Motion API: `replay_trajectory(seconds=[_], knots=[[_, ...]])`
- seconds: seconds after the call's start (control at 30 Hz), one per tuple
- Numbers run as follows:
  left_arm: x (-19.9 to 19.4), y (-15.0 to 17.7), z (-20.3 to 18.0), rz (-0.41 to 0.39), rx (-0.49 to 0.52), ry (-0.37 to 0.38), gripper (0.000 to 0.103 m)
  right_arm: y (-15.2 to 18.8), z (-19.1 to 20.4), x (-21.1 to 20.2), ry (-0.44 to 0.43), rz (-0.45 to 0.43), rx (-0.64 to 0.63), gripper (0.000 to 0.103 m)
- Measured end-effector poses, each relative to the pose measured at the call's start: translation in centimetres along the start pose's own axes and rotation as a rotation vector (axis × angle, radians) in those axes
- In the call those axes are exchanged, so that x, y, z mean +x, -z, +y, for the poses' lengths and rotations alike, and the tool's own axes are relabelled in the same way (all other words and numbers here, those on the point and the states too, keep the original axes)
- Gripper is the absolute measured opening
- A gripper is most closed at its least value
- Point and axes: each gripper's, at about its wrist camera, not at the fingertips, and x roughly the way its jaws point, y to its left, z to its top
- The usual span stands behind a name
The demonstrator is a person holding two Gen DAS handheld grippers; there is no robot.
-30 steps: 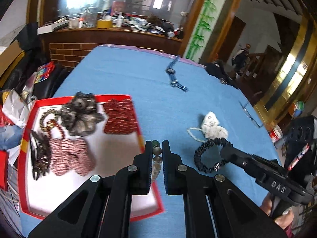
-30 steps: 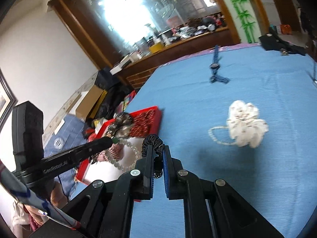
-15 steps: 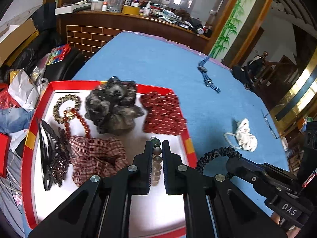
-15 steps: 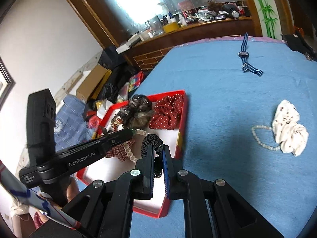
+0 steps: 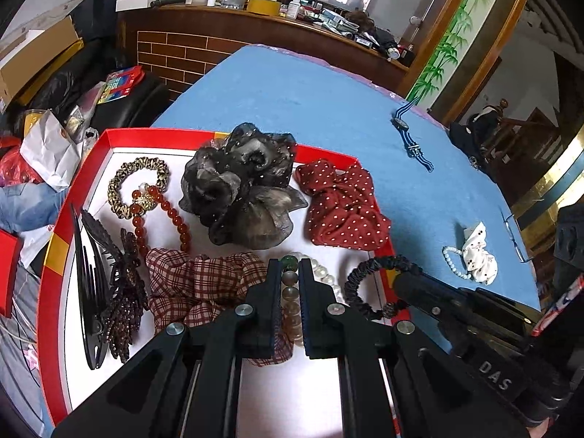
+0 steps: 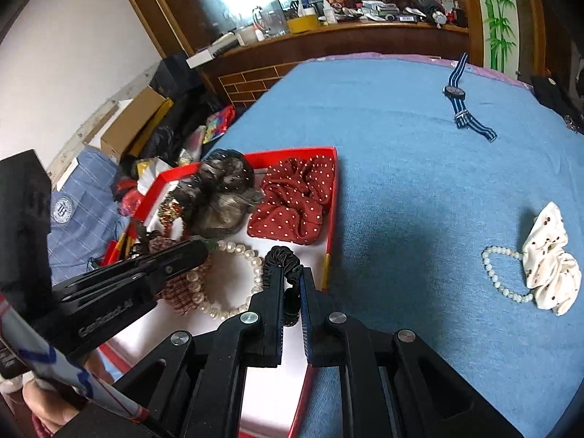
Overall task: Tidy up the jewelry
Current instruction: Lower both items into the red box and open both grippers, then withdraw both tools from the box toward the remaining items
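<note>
The left gripper point(image 5: 290, 273) is nearly closed, its two fingers pinching a pearl bead bracelet point(image 5: 292, 292) with a green bead at the tip; the strand hangs over the white floor of the red tray point(image 5: 54, 252). In the right wrist view the same bracelet point(image 6: 233, 281) loops down from that gripper point(image 6: 202, 250) and lies partly on a plaid scrunchie point(image 6: 179, 288). The right gripper point(image 6: 292, 277) is likewise clamped tight, grasping a black spiral hair tie point(image 6: 283, 257) just inside the tray's right edge; from the left camera the tie point(image 5: 368, 284) shows as a ring standing over the tray rim, held by the right gripper point(image 5: 398, 284).

In the tray lie a grey organza scrunchie point(image 5: 241, 197), a red polka-dot scrunchie point(image 5: 343, 208), the plaid scrunchie point(image 5: 197, 281), a leopard-print hair tie point(image 5: 120, 186), a red bead bracelet point(image 5: 171, 215) and a black claw clip point(image 5: 95, 281) beside a dark beaded clip. Out on the blue surface point(image 6: 419, 182) rest a white scrunchie point(image 6: 551, 266) touching a small pearl bracelet point(image 6: 500, 273), and, well apart from them, a striped-strap watch point(image 6: 460, 102).

The left fingers cover the near end of the plaid scrunchie and part of the pearl strand. The tray's near corners are cut off behind the gripper bodies. In the right view the left gripper hides most of the clips.
</note>
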Motion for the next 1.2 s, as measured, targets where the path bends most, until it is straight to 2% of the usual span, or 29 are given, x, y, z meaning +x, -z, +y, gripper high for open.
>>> replay_trajectory(seconds=[0.37,0.5,0.93,1.07,1.2], knots=[[0.0,0.0,0.4,-0.01,0.002,-0.011,0.009,-0.5,0.5,1.7,0.038,0.011,-0.021,0.011],[-0.4,-0.1,0.3,-0.02,0.003,-0.011,0.009,-0.6,0.3,1.2,0.028,-0.001,-0.012,0.028],[-2.4,0.0,-1.6,-0.046,0.029,-0.003,0.01,-0.7,-0.7,-2.9,-0.02,-0.073,0.031,0.029],[-2.9,0.1,-3.0,-0.052,0.052,0.002,0.017,-0.3,-1.9,-4.6,-0.029,-0.096,0.057,0.029],[-3.0,0.2,-4.5,-0.047,0.071,0.019,0.017,0.0,-4.1,-6.1,-0.024,-0.111,0.103,0.029]])
